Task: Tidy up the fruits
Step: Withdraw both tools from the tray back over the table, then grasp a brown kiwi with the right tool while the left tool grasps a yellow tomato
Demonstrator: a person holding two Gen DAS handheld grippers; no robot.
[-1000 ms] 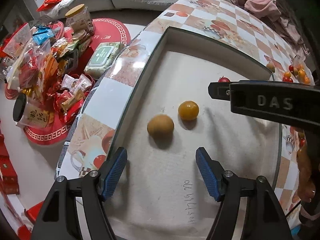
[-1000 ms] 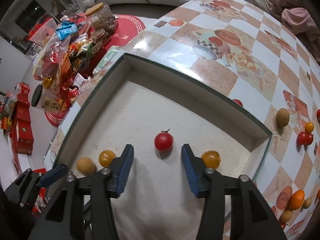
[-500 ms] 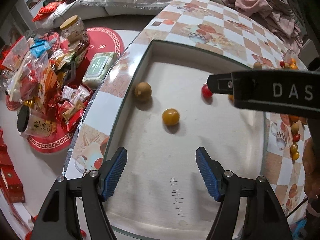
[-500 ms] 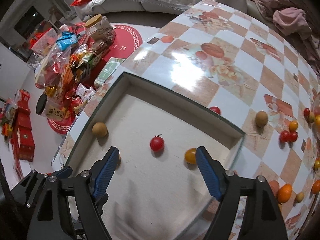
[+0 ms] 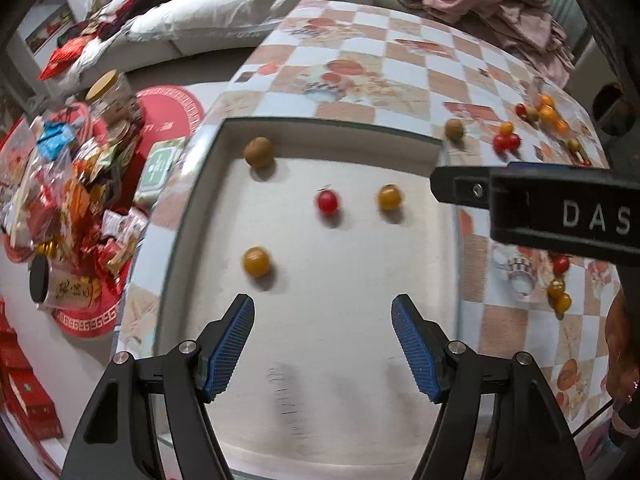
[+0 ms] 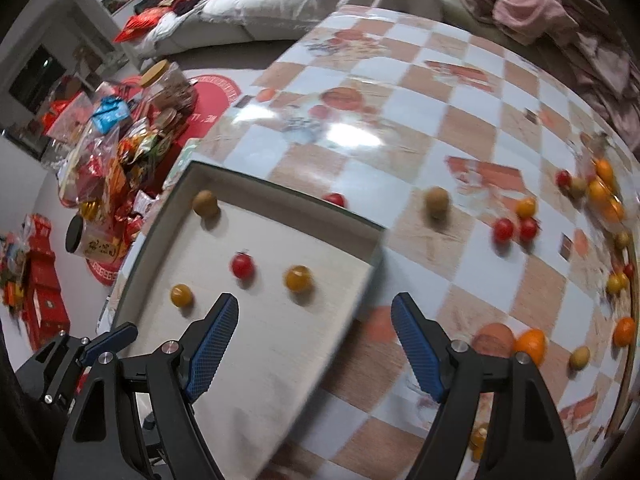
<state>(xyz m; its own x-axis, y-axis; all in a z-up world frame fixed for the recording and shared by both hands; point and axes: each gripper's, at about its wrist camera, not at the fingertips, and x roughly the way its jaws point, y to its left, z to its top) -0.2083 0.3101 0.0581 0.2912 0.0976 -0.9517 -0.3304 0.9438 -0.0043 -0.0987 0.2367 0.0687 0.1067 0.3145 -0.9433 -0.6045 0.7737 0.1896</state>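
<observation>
A shallow tray point(image 5: 192, 208) with a pale floor lies on the checked table point(image 6: 440, 120). In it rest a brown fruit point(image 5: 259, 152), a red cherry tomato point(image 5: 327, 201) and two yellow tomatoes point(image 5: 389, 197) point(image 5: 256, 261). My left gripper point(image 5: 323, 304) hangs open over the tray's near part, holding nothing. My right gripper point(image 6: 315, 300) is open above the tray's right rim point(image 6: 288, 216), also with nothing in it. The right wrist view shows the same brown fruit point(image 6: 205, 203) and red tomato point(image 6: 243, 266). Loose fruit lies to the right: a brown one point(image 6: 437, 202), red tomatoes point(image 6: 503, 230) and an orange point(image 6: 531, 343).
A heap of small fruit point(image 6: 600, 188) sits at the table's far right. One red tomato point(image 6: 335, 199) lies just behind the tray's far wall. Snack packs and jars point(image 5: 72, 184) cover the floor left of the table edge. Pink clothes point(image 5: 480, 8) lie beyond the table.
Both grippers rose and pulled back from the fruit. The right jaws widened, leaving the red tomato on the tray floor. The brown fruit rolled to the tray's far left corner.
</observation>
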